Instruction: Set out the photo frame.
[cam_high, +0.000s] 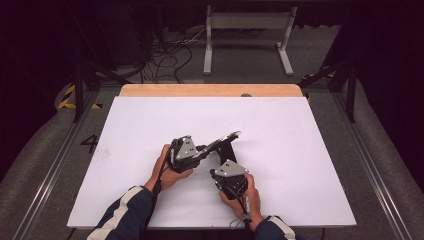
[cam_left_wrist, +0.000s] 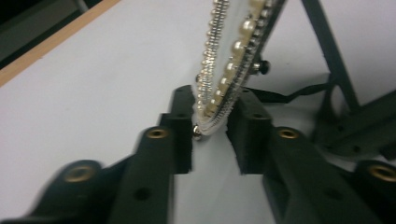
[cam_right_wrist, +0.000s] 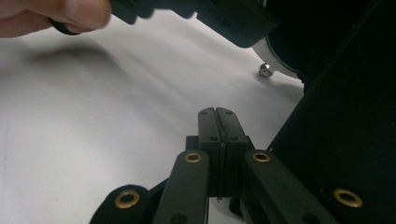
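**The mirror's rim sits right between your left tongs**

Your left tongs (cam_high: 207, 148) are the near ones. They reach up and to the right, to the low edge of the mirror (cam_high: 225, 138). The mirror is a round one with a rim of pearls (cam_left_wrist: 232, 48) and small silver beads. It leans back on a dark stand (cam_left_wrist: 332, 51), a bit left of the middle of the white desk (cam_high: 300, 150).

In the left gripper view the rim runs straight away from you, from the tong tips up to the top of the picture. So its thin edge lies in line with the gap, and the two pads stand on either side of it. The pads look like they press on the rim, but the picture is blurry there, so I can't be fully sure. I would call it grasping the mirror.

Your right tongs (cam_right_wrist: 217, 116) are clenched tight with nothing in them. They rest low, just in front of the stand's foot, close to the desk.

Any next move hangs on the left side, since it has the rim. Keep the tongs in line with that edge.
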